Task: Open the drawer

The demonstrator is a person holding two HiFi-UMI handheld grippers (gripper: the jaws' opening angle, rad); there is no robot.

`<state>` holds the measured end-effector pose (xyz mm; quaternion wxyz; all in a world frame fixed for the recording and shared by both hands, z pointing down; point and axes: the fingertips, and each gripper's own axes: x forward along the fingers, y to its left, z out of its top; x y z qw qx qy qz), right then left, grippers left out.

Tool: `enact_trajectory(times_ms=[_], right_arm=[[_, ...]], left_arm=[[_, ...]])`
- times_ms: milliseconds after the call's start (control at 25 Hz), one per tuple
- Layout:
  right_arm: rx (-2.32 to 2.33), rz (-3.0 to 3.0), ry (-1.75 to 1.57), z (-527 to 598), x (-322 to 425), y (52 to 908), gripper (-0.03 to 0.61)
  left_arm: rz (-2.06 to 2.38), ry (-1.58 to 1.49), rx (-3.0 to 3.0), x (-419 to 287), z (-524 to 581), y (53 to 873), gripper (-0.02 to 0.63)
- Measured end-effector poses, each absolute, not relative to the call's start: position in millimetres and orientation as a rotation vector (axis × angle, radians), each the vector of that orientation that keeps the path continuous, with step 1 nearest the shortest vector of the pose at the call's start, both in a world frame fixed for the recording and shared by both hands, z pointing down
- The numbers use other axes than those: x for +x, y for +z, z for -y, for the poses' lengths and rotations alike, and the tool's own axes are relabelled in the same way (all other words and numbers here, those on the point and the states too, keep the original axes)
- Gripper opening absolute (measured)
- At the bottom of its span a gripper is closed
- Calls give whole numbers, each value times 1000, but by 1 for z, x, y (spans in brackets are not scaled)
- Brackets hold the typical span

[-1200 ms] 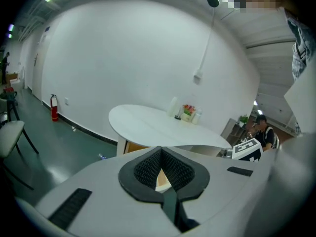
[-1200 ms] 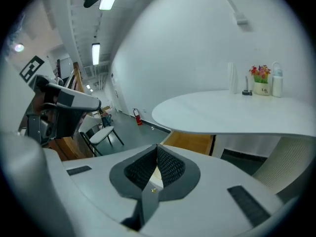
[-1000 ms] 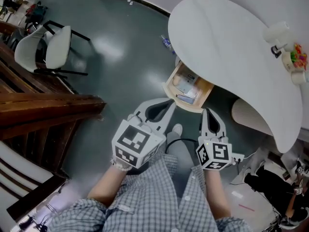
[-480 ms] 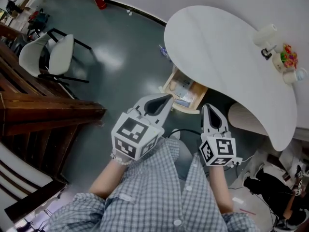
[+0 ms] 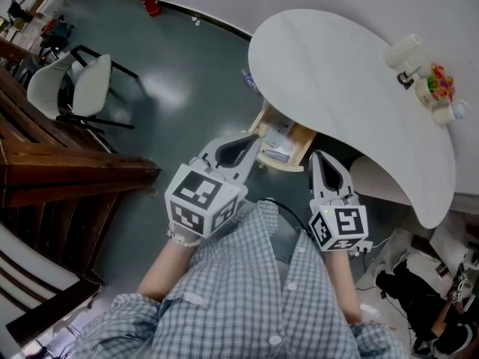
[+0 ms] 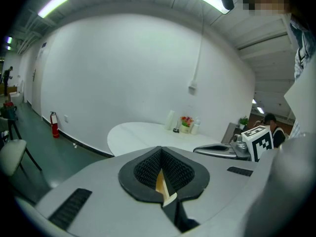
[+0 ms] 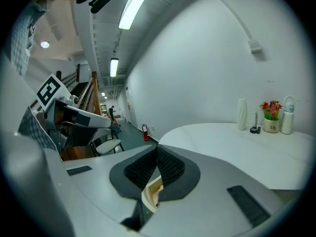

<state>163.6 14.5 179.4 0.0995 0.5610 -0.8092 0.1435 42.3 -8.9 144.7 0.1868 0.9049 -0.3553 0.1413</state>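
Both grippers are sitting higher in the head view than a second ago. The drawer (image 5: pixel 287 144) is showing smaller, with more of the checked shirt (image 5: pixel 247 290) filling the bottom of the frame. In my judgement the person is straightening up or drawing back, and the drawer itself is not being shifted.

The drawer is standing pulled out from under the near edge of the white surface (image 5: pixel 337 73). Its pale wooden front is facing the person and its inside is lying open to view. A few light items are lying in it, too small to name.

The left gripper (image 5: pixel 243 148) is pointing at the drawer's left corner and appears just beside it; whether it is touching cannot be told. The right gripper (image 5: pixel 327 169) is hanging just short of the drawer front, on its right side.

In the left gripper view, the jaws are pressing together with nothing between them, and only a sliver of pale wood is showing past the tips. The right gripper view shows the same: jaws pressed together, empty, with the drawer's wood beyond.

With the drawer out and neither gripper holding it, the opening is looking done or very nearly so. Only a withdrawal appears to be remaining.
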Motion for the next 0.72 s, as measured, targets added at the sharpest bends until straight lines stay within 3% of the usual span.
enact_trajectory(times_ms=[720], right_arm=[[1522, 2431, 374, -15, 151, 178, 9]], left_arm=[[980, 424, 2561, 50, 4, 148, -2]])
